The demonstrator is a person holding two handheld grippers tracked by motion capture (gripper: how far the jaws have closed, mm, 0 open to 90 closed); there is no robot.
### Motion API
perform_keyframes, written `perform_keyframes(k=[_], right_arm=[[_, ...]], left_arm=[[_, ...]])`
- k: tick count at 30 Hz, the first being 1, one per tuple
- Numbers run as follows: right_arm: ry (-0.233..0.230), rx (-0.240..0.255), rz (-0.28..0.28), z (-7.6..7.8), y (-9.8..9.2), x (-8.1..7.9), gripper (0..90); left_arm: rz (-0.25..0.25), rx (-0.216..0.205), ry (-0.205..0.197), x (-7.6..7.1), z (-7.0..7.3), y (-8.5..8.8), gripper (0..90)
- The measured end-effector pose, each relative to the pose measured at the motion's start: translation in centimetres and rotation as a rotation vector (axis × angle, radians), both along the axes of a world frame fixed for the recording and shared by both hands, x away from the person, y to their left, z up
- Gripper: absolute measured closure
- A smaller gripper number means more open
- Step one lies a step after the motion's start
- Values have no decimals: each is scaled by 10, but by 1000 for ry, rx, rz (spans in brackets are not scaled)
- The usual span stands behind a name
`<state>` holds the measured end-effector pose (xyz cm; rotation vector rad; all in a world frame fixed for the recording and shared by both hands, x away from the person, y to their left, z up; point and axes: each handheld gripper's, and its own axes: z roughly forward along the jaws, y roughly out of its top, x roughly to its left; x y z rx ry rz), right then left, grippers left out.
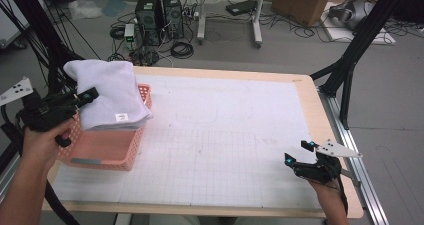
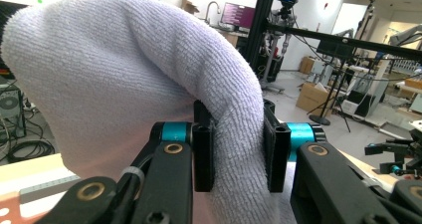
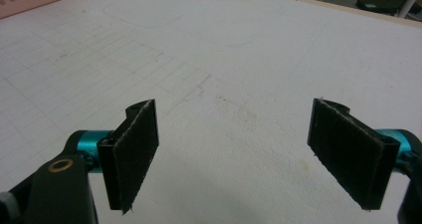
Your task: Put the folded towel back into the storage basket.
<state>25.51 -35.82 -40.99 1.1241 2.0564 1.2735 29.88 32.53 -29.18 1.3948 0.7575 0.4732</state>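
Note:
A folded white towel (image 1: 107, 92) with a small label lies draped over the top of a pink perforated basket (image 1: 107, 152) at the table's left side. My left gripper (image 1: 89, 96) comes in from the left, and its jaws are shut on the towel's thick folded edge. In the left gripper view the towel (image 2: 124, 84) bulges up between and above the black pads (image 2: 204, 154) of the left gripper (image 2: 239, 154). My right gripper (image 1: 298, 152) rests low near the table's front right corner. It stands open, with bare mat between the jaws of the right gripper (image 3: 249, 154).
A white gridded mat (image 1: 225, 135) covers the wooden table (image 1: 307, 92). Black frame struts (image 1: 350, 60) rise at the right and left of the table. Computer towers (image 1: 160, 15), cables and a cardboard box (image 1: 300, 2) sit on the floor beyond the far edge.

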Motion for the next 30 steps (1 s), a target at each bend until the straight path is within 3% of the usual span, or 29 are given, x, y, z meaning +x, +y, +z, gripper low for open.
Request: perform_keyframes(k=[30], right_arm=[[5, -16, 7, -2, 5, 2, 189]], left_arm=[[46, -21, 18, -4, -13, 35, 726]])
